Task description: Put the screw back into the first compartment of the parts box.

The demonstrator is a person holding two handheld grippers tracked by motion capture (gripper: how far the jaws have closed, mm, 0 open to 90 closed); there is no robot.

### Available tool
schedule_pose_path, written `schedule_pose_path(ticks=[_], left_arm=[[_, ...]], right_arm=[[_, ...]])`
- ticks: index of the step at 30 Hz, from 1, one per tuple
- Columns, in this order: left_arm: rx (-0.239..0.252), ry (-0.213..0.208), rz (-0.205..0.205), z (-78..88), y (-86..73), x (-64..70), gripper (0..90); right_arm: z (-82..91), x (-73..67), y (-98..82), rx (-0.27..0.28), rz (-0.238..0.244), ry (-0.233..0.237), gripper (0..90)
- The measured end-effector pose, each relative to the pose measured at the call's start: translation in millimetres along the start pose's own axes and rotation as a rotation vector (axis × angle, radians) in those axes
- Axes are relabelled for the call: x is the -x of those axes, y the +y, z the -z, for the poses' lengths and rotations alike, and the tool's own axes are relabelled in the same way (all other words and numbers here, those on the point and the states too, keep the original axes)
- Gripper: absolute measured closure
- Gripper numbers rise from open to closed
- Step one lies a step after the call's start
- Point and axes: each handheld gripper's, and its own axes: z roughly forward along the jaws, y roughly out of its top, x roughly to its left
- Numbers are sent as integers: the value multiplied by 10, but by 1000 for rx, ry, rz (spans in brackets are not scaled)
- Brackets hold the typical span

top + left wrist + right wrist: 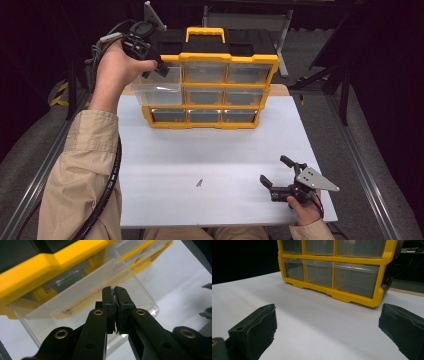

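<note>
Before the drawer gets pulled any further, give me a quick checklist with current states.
1. Left gripper shut on the clear drawer's front wall: ok, jaws closed on the clear edge.
2. Drawer partly out of the yellow organizer, top left slot: ok.
3. Drawer contents: cannot tell; the clear plastic shows nothing certain inside.
4. Right gripper open and resting low on the table, away from the organizer: ok.
5. Small screw lying loose on the table, held by neither gripper: not ok if it belongs in the drawer.
6. Organizer braced against sliding: not ok, nothing holds it.
</note>
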Motion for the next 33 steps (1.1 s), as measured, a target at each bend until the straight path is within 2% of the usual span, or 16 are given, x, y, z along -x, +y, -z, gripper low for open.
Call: schedule_pose_path(ticks=[4, 6, 8, 14, 20, 23, 24, 26, 27, 29, 33], left_arm=[[5, 7, -2, -7, -20, -10, 790], [13, -11, 0, 24, -29, 4, 769], [14, -12, -10, 59, -39, 28, 743], [28, -64, -27, 173, -84, 116, 663], [27, -121, -78, 242, -151, 284, 576], [27, -133, -91, 227, -182, 338, 496], [29, -141, -117, 205, -220, 377, 482], [33, -145, -134, 183, -260, 413, 444], [37, -161, -142, 157, -290, 432, 411], [47, -167, -156, 115, -335, 450, 343], [42, -192, -202, 17, -440, 500, 285]], right_arm=[[2, 5, 1, 4, 6, -2, 20], [2, 6, -1, 3, 5, -2, 20], [1, 3, -2, 0, 4, -1, 20], [4, 1, 1, -3, 10, -2, 20], [4, 2, 1, -3, 11, -2, 20], [4, 4, 0, -3, 11, 0, 20], [6, 5, 1, -4, 14, -1, 20], [9, 6, 2, -5, 21, -2, 20], [9, 7, 2, -5, 24, -2, 20], [5, -6, 4, -1, 10, 3, 20], [-2, -12, 3, 0, 11, 4, 20]])
